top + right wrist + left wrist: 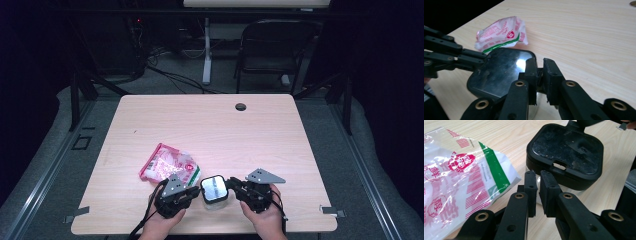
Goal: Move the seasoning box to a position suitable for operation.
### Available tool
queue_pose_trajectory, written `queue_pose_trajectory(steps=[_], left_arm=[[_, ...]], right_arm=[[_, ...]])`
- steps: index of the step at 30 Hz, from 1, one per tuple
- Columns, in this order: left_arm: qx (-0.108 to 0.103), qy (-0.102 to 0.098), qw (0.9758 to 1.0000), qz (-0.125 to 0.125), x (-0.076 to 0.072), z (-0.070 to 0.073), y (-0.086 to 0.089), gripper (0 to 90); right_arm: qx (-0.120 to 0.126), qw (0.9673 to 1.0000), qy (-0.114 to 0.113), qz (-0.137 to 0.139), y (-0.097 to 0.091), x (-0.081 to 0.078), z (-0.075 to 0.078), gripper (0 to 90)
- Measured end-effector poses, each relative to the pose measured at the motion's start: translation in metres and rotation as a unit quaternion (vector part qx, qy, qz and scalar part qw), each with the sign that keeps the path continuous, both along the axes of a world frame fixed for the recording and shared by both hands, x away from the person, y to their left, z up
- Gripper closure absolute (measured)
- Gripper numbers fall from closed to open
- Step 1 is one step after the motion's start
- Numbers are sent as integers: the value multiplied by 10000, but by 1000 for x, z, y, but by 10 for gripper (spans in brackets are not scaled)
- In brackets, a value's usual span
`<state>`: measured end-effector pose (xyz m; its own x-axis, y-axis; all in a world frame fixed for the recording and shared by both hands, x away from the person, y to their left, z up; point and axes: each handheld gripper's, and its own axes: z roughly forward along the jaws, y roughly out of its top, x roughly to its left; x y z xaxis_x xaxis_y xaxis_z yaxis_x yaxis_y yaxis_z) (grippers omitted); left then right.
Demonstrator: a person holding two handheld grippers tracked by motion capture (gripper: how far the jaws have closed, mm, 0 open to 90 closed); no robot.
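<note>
My left gripper (537,173) and right gripper (539,61): matt black plastic, brass-looking rivets. Container lid (567,150): glossy black plastic, smudged and dusty; the body under it looks like clear glass or plastic. Bag (461,180): crinkly glossy printed plastic film. Table (210,125): smooth pale wood-grain laminate.

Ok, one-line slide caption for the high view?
Two hand-held grippers flank a black-lidded container beside a snack bag on the table.
</note>
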<state>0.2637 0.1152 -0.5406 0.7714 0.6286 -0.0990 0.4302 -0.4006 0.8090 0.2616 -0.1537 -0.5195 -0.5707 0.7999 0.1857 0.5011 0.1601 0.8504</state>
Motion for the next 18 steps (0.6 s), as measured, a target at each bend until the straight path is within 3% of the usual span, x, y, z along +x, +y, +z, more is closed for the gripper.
queue_pose_trajectory(steps=[5, 8, 12, 14, 18], left_arm=[[-17, 16, 10000, -36, -1, 0, 0, 869], [-57, 21, 10000, -56, -1, 1, 0, 895], [-49, 27, 10000, -82, -1, 1, 1, 898], [-51, 32, 9999, -97, -1, 1, 0, 898], [-17, 20, 9999, -130, -2, 0, -1, 899]], right_arm=[[-19, 9999, -44, -123, -2, 3, 1, 856], [-85, 9999, 85, -110, -3, 5, -2, 867], [191, 9994, -242, -154, -8, 2, 8, 861], [186, 9994, -261, -138, -8, 2, 11, 856], [0, 10000, -67, -24, -2, 4, 4, 847]])
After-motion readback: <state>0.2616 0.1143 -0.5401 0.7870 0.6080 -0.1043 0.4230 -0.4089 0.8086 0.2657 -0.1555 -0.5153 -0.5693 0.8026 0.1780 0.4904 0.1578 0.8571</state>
